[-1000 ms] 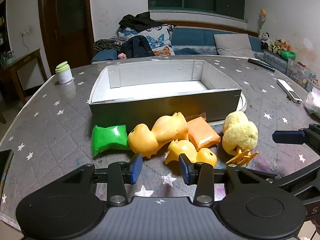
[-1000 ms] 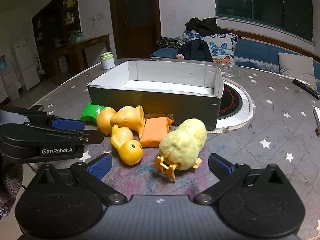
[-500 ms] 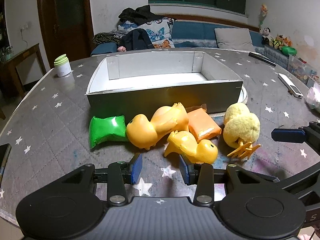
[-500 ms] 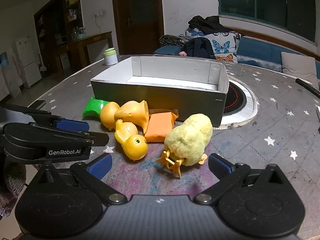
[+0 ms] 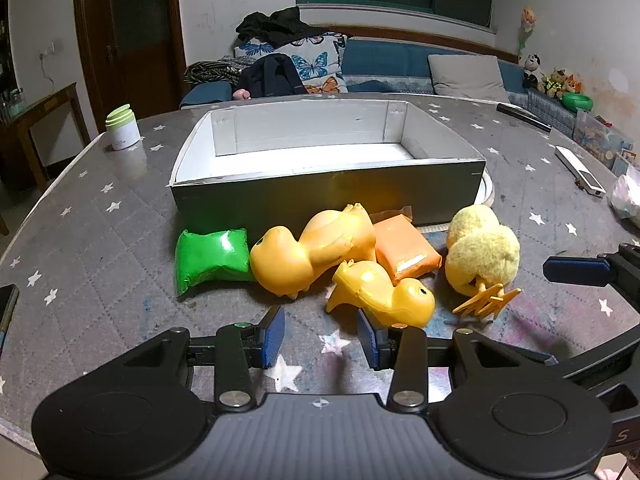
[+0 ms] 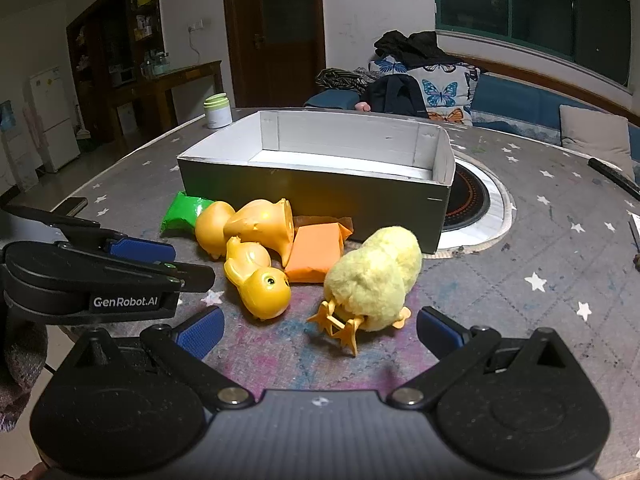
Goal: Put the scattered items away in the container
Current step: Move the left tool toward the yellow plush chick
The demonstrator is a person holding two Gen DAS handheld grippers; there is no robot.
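Note:
An open grey box (image 5: 328, 192) with a white inside stands on the table; it also shows in the right wrist view (image 6: 312, 192). In front of it lie a green pouch (image 5: 210, 260), a large orange duck (image 5: 312, 252), a small orange duck (image 5: 384, 296), an orange packet (image 5: 406, 250) and a fluffy yellow chick (image 5: 482, 256). My left gripper (image 5: 320, 338) is open and empty just short of the two ducks. My right gripper (image 6: 320, 330) is wide open and empty just before the chick (image 6: 372, 280), its jaws either side.
A green-lidded white jar (image 5: 122, 128) stands at the far left. A round hob plate (image 6: 476, 200) sits right of the box. A remote (image 5: 580, 172) and a plastic bag (image 5: 628, 200) lie at the right. A phone (image 5: 6, 308) lies at the left edge.
Both grippers have tilted and lifted slightly, so the toys and box sit lower in view. The toys have not moved. Both jaws keep the same opening.

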